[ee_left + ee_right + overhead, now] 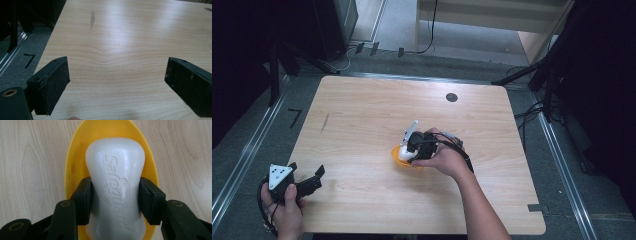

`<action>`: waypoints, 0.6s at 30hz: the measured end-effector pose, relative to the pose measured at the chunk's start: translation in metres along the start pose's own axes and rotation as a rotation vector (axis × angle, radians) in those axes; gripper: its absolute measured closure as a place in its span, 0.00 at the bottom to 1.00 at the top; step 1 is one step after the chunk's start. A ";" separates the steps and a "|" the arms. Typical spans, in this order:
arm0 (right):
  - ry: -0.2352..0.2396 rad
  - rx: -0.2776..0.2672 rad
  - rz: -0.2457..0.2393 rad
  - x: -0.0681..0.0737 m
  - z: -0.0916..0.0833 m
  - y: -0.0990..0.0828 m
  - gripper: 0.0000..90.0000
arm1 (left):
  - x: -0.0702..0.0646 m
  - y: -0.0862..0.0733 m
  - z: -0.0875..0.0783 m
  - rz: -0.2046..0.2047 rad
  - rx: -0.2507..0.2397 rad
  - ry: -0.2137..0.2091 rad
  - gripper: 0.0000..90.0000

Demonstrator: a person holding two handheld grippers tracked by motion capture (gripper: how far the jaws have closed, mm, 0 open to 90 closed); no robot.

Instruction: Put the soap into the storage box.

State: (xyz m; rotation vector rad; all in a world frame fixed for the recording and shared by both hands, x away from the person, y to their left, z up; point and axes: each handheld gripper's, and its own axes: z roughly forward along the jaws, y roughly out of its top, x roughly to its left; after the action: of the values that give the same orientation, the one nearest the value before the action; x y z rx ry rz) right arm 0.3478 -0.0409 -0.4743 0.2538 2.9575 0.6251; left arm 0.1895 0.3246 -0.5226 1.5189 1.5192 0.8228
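Right tool (115, 200) clamps soap bar (115, 187) over yellow dish (75, 162).

Most of the desk (362, 120) lies bare: the whole far half and the left side are open wood, with only a flat dark round spot (451, 97) near the far edge. The one obstacle sits just right of centre, where the right hand-held gripper (412, 150) clamps a white soap bar (115, 187) over a yellow dish (75, 157). The left hand-held gripper (307, 181), jaws wide apart, hangs at the near left corner, well apart from it.
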 end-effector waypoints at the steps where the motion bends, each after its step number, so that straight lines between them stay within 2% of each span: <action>1: 0.002 0.000 0.000 0.000 0.000 0.000 0.56 | 0.000 0.000 0.000 0.000 0.000 0.001 0.07; 7: 0.004 0.016 -0.005 -0.001 0.003 -0.001 0.56 | 0.000 0.000 0.000 -0.002 0.003 0.002 0.07; 18: 0.030 -0.001 0.021 -0.004 0.004 -0.004 0.56 | 0.000 0.000 0.000 -0.004 0.002 0.002 0.07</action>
State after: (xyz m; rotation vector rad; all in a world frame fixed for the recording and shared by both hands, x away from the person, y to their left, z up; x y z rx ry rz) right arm 0.3516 -0.0437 -0.4789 0.2784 2.9867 0.6379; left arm 0.1900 0.3246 -0.5227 1.5166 1.5247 0.8200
